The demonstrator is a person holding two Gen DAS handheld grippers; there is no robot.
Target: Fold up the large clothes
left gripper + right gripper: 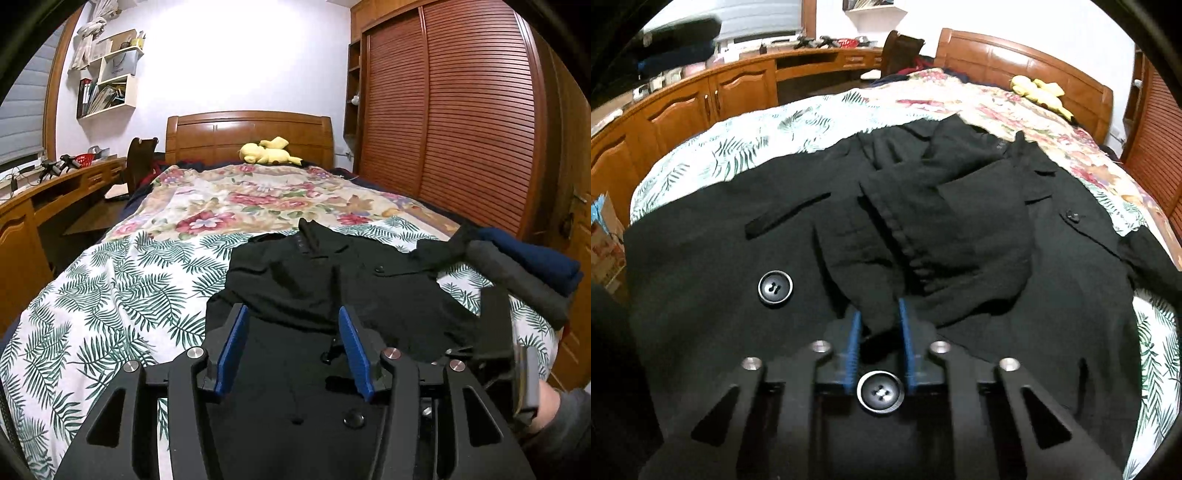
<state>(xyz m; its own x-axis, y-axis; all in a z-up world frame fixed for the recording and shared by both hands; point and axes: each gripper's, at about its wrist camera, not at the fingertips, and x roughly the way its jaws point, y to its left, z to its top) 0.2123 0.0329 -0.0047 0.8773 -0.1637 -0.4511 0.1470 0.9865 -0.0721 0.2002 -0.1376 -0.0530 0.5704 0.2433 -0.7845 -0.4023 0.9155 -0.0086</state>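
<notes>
The black coat (960,229) lies flat on the bed (110,280), collar far, hem near me. My right gripper (880,317) pinches the folded-in sleeve cuff (882,310); my left gripper (291,321) hovers spread wide over the hem, empty.

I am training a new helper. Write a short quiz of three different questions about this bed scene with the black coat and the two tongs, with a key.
1. True or false: the left tongs are clamped on the black coat.
2. Multiple choice: what lies against the headboard? A) a red pillow B) a yellow plush toy C) a laptop
3. Fill in: in the right wrist view, a fold of the coat's cloth sits between the blue pads of the ____ tongs.

Key:
1. False; they are open above the coat.
2. B
3. right
</notes>
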